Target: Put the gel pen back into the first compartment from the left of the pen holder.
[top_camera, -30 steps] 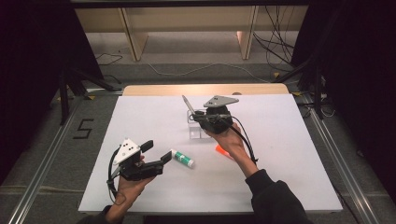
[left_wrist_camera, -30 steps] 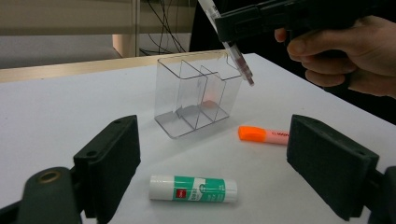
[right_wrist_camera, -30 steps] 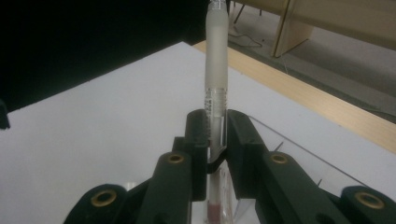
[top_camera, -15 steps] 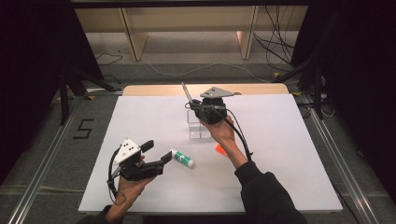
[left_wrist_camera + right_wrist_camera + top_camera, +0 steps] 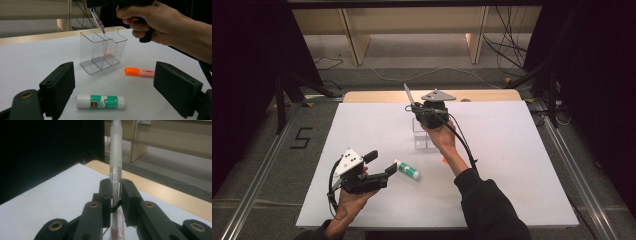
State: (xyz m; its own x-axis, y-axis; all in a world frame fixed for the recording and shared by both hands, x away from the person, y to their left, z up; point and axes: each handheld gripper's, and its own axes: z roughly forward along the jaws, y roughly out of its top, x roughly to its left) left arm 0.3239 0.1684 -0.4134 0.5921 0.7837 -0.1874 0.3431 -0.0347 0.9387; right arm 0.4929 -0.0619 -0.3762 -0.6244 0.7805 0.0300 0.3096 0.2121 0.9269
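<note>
Right gripper clamps a pen tip-down over the organizer, seemingly to slot it in; left gripper gapes near the glue stick

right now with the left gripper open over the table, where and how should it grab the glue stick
Take the glue stick across the middle of its green label, coming straight down from above with the left gripper. It lies flat on the white table, side-on between the open jaws, with bare table all round, so closing across its round barrel should hold best; the ends look likelier to slip.
</note>
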